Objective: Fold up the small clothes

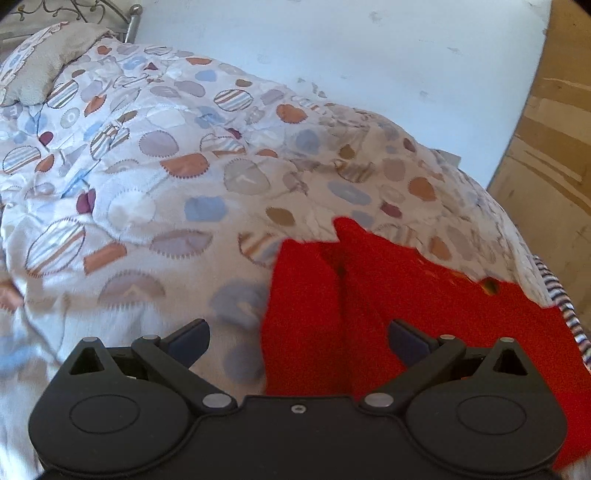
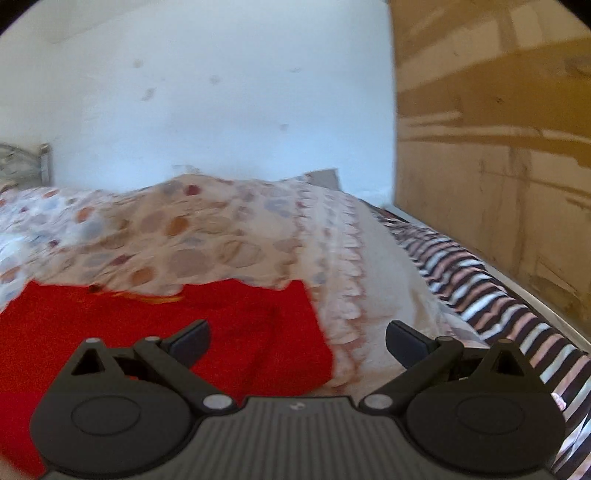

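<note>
A small red garment lies spread on the patterned quilt, with a crease running down its left part. My left gripper hovers open over the garment's left edge, nothing between its fingers. In the right wrist view the same red garment fills the lower left, a yellow mark near its far edge. My right gripper stands open above the garment's right edge, its left finger over red cloth, its right finger over the quilt. The view is blurred.
A grey pillow and a metal bed frame sit at the far left. A striped sheet runs along the bed's right side. A white wall stands behind, and a wooden panel rises at right.
</note>
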A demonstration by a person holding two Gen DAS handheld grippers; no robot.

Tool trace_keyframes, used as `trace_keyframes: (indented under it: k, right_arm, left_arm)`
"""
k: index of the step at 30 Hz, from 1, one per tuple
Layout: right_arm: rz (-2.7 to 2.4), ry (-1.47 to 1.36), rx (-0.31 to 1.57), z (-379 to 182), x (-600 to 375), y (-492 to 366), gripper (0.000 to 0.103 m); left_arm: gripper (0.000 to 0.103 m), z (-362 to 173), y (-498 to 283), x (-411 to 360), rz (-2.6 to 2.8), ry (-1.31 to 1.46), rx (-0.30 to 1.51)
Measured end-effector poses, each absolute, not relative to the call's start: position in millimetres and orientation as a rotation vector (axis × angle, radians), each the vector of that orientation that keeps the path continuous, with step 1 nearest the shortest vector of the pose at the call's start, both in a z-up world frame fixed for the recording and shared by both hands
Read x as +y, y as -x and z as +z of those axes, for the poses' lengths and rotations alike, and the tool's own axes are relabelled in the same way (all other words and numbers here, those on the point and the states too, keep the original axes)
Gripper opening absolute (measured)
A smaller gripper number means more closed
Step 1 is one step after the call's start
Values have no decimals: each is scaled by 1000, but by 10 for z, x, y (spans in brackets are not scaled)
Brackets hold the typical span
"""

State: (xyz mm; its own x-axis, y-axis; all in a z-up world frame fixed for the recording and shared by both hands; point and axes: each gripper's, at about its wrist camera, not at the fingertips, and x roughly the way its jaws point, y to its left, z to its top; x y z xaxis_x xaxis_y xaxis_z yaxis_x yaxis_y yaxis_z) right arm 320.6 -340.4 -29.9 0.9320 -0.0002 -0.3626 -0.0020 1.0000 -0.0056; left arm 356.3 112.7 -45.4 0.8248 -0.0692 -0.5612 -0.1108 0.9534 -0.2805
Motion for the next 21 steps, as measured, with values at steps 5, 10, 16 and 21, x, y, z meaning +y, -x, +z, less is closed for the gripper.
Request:
trace_keyframes:
  k: [5, 10, 16, 21]
  right_arm:
    - [-25, 115, 453, -546, -3211, -2979, 103]
    - [-72, 145, 439, -663, -3263, -2724, 103]
    - [-92, 151, 443, -580, -3293, -2531, 103]
    - [-121, 138, 439, -475, -3295, -2306, 103]
  left_arm:
    - [102, -602, -3250, 993, 38, 288, 664]
    - [102, -761, -3023, 996, 103, 240, 735]
    - [102, -766, -2803, 1084, 134, 259, 758]
    - [102, -685, -2585, 1086, 154, 254, 766]
